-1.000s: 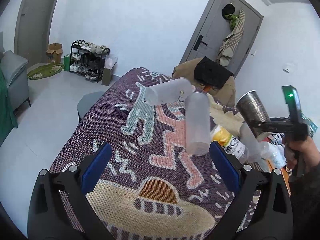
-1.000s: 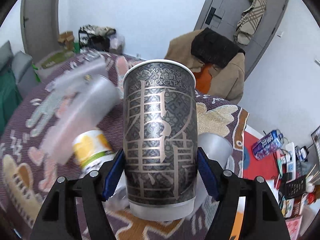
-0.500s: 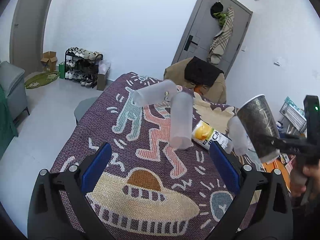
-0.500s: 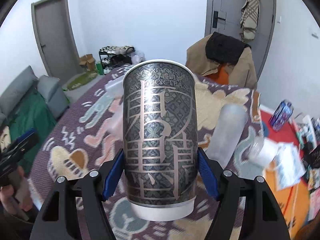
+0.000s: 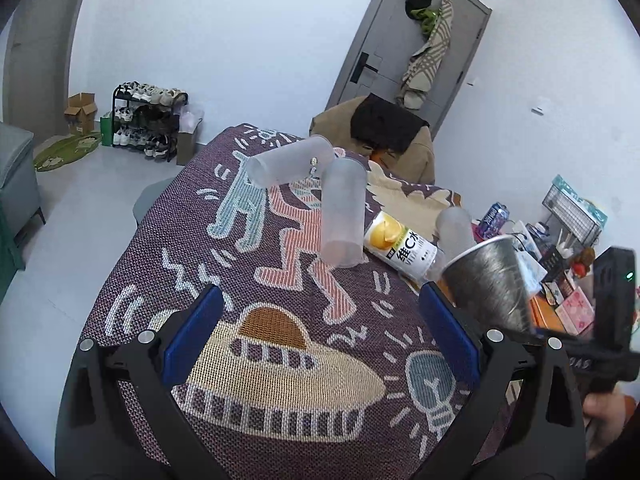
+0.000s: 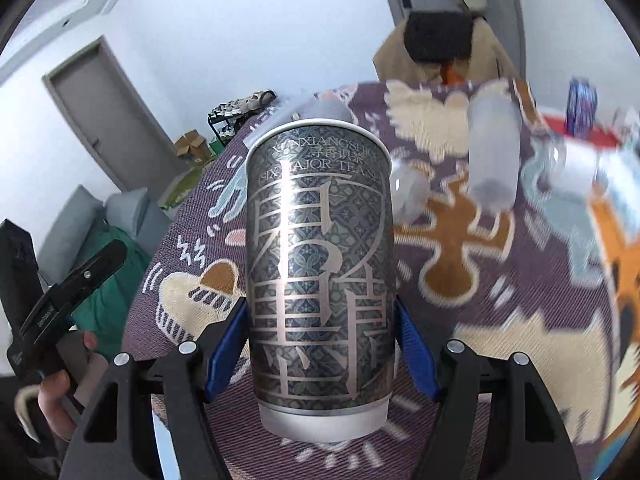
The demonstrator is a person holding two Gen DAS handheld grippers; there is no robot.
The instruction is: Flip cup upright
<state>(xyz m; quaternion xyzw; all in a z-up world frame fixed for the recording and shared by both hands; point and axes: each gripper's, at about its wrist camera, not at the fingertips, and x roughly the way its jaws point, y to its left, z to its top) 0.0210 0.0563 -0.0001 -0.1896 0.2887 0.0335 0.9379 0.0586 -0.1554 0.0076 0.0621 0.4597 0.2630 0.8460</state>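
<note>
Between the blue pads of our right gripper sits the patterned silver cup, clamped on both sides low on its body and carried clear of the printed tablecloth. From the left wrist view the same cup shows at the right edge, tilted, its white rim pointing up and toward the table's middle, its narrow base down toward the tool. Our left gripper is spread wide with nothing between its fingers, hovering over the saucer drawing on the cloth. We judge the task more than half done: the cup is picked up and its mouth is already turned mostly skyward, but it leans and has not yet been set down. What remains, as we see it, is to bring the cup level, lower its base onto a bare patch of cloth and let go. Behind the cup lie frosted plastic tumblers on their sides and a yellow-labelled bottle, so we would choose the near part of the table. The background in the right wrist view is smeared, so the exact spot beneath the cup we cannot tell.
</note>
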